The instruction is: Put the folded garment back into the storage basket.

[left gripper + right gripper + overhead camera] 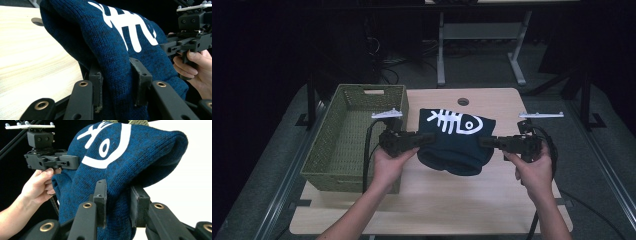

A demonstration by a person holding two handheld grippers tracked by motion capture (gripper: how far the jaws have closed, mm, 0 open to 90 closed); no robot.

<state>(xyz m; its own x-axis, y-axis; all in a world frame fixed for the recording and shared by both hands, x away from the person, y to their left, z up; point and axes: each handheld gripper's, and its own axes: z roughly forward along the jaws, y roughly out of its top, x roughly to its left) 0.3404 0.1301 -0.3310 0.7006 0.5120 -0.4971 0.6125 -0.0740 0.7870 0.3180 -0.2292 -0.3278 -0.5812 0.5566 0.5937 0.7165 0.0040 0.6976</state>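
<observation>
**Knitwear held between two grippers above the table**

Risk lies mostly in the grips themselves. The left gripper (424,140) has its jaws pinched shut on one side of the dark blue knitted garment (455,142), and the right gripper (487,142) is clamped the same way on the opposite side, so the garment hangs between them over the wooden table (432,200), its lower fold sagging close to the surface. In both gripper views only a bunched ridge of knit sits between the pads (142,80); if the hands pull apart, the soft fabric could slide out of one grip and drop at that end. Uneven lifting would let the loose fold drag on the table. The woven basket (343,145) stands just beside the left hand (387,162), and a sideways swing could knock its rim or catch a cable.

No brand, label or readable writing shows. The garment carries only a white fish-skeleton graphic (455,121).
</observation>
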